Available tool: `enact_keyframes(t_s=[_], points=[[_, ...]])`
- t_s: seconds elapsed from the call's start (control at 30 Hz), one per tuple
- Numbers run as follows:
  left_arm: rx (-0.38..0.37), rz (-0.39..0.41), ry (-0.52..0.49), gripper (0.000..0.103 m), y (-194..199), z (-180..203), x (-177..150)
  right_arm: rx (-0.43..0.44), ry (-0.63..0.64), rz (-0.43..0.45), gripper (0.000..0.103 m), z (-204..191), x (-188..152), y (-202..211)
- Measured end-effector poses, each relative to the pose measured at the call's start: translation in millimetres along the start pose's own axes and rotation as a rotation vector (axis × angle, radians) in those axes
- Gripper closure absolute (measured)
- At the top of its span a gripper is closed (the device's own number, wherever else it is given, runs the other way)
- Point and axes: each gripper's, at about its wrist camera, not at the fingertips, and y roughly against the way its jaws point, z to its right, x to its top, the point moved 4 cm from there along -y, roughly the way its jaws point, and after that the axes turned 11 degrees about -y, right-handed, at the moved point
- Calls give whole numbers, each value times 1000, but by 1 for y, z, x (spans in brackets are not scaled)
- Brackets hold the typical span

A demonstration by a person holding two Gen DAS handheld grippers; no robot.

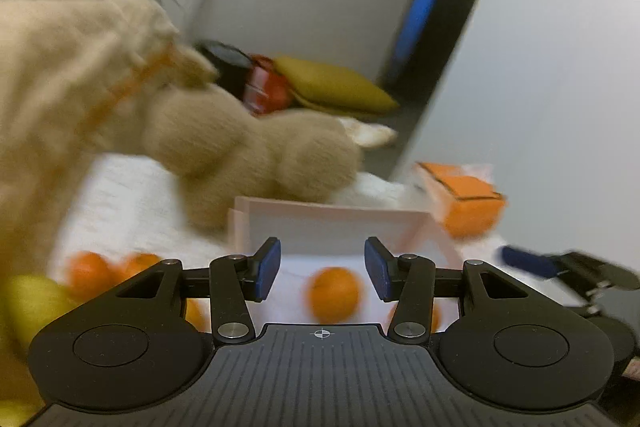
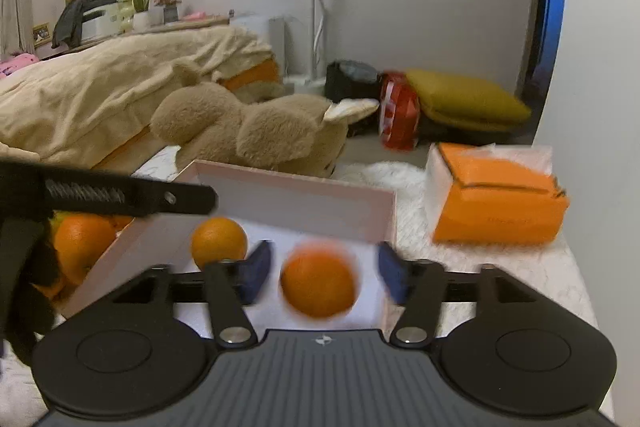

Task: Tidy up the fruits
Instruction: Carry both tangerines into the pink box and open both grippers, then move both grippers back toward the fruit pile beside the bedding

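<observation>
A shallow pink box (image 2: pixel 296 187) sits on a white fuzzy surface. My right gripper (image 2: pixel 325 277) hovers over it, open, with a blurred orange (image 2: pixel 318 281) between the blue pads and a gap on each side. A second orange (image 2: pixel 218 241) lies in the box to the left. My left gripper (image 1: pixel 323 269) is open and empty above the box's near edge (image 1: pixel 332 211), and an orange (image 1: pixel 334 293) on the box floor shows beyond it. More oranges (image 1: pixel 88 271) and a yellow-green fruit (image 1: pixel 32 303) lie outside the box on the left.
A tan plush toy (image 2: pixel 248 131) lies just behind the box. An orange pouch on clear wrapping (image 2: pixel 496 203) sits to the right. A beige blanket (image 2: pixel 100 95) covers the bed at left. A red bag (image 2: pixel 400 119) and a yellow cushion (image 2: pixel 468 99) are on the floor beyond.
</observation>
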Motion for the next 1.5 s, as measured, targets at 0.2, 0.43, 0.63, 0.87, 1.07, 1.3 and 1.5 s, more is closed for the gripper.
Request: enact_keyframes(t_s=[0.2, 0.43, 0.63, 0.87, 1.07, 1.3, 1.5], points=[[84, 5, -28, 51, 25, 2, -26, -122, 22, 36, 34, 23, -2, -3], [48, -59, 25, 51, 1, 10, -50, -139, -70, -20, 46, 55, -18, -13], [-20, 13, 65, 52, -12, 21, -47, -246, -89, 9, 46, 72, -19, -10], [-52, 30, 2, 52, 29, 19, -51, -220, -127, 13, 40, 77, -17, 6], [56, 90, -40, 52, 88, -17, -72, -148, -91, 36, 25, 35, -12, 31], [228, 95, 217, 52, 141, -91, -123, -41, -5, -18, 19, -44, -12, 42], [224, 97, 379, 52, 157, -139, -142, 17, 102, -111, 19, -129, -26, 34]])
